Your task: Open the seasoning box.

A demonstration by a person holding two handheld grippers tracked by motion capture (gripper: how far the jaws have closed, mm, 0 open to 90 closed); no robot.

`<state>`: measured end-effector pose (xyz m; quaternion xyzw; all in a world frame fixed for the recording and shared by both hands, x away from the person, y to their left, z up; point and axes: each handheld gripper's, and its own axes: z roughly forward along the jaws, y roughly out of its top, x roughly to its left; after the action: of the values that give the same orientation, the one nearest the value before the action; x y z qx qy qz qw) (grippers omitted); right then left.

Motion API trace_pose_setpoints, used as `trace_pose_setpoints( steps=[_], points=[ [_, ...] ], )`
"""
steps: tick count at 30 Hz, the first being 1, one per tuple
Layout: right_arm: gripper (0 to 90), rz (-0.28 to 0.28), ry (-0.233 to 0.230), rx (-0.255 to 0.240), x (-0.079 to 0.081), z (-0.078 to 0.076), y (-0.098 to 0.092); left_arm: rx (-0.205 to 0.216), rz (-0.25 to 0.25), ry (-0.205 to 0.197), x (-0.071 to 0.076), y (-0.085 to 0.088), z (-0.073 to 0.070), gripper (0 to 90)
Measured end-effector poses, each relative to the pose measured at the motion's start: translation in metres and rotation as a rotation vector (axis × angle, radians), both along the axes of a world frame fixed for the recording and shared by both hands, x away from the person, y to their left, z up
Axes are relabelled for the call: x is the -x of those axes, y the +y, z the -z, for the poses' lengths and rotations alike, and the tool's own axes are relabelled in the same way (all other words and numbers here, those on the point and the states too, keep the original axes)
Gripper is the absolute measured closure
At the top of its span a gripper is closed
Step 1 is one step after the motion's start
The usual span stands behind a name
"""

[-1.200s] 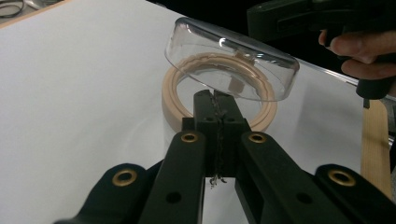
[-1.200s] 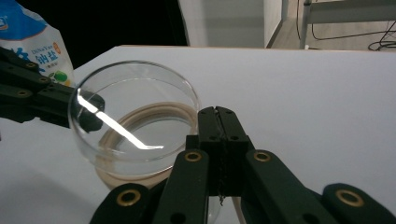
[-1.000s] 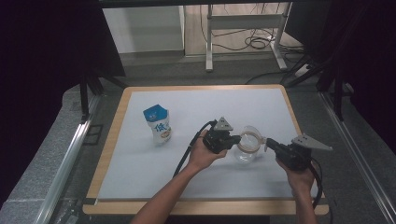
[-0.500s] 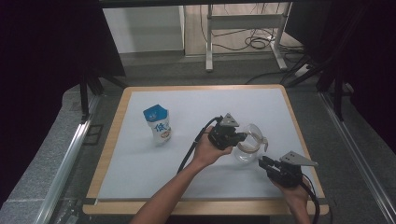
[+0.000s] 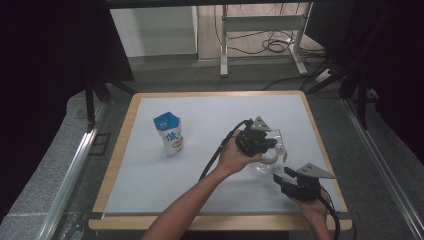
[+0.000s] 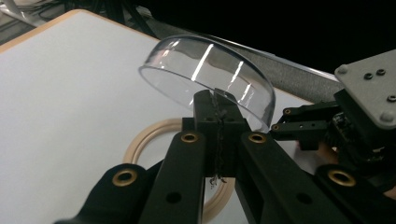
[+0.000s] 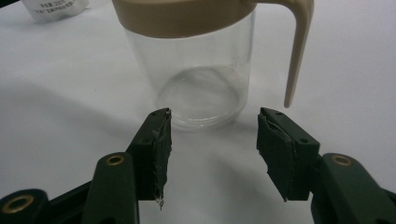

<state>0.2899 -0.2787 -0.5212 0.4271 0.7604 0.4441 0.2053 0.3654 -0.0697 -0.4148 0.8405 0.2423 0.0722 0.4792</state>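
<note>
A clear pitcher (image 7: 201,70) with a beige rim and handle (image 7: 299,46) stands on the white mat (image 5: 200,110), right of centre. Just above its beige rim (image 6: 149,140), my left gripper (image 6: 217,100) is shut on the edge of a clear dome lid (image 6: 205,70), held tilted. In the high view the left gripper (image 5: 270,146) hovers over the pitcher (image 5: 262,165). My right gripper (image 7: 214,119) sits low in front of the pitcher. Its jaws have just been opening and nothing is between them. The high view places it (image 5: 281,174) near the mat's front right.
A blue-and-white milk carton (image 5: 170,132) stands on the left half of the mat. The wooden board edge (image 5: 220,222) runs along the front. Black cables trail from both grippers. Metal rails flank the table.
The right gripper has left the pitcher's handle, drawn back toward the front edge and sunk, and its jaws have spread. The left gripper has risen a little with the lid.
</note>
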Motion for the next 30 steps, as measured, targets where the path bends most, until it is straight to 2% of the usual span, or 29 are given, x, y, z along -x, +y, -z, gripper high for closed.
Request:
trace_pose_setpoints(
  steps=[3,9,16,23,30],
  points=[
    [44.7,0.009,0.002,-0.001,0.0,0.001,-0.002,-0.01,0.01,-0.005,0.0,-0.006,-0.001,90.0],
    [44.1,0.014,0.008,0.0,-0.001,0.002,-0.003,0.004,0.015,0.013,-0.002,-0.009,0.002,90.0],
    [44.0,0.018,0.006,0.007,-0.001,0.002,-0.005,-0.016,0.022,0.021,-0.008,-0.023,0.005,90.0],
    [44.0,0.022,0.01,0.004,-0.002,0.003,-0.008,0.01,0.021,0.015,-0.005,-0.019,0.001,90.0],
    [44.0,0.018,0.01,0.007,-0.001,0.003,-0.006,0.0,0.032,0.013,-0.004,-0.023,0.001,90.0]
  ],
)
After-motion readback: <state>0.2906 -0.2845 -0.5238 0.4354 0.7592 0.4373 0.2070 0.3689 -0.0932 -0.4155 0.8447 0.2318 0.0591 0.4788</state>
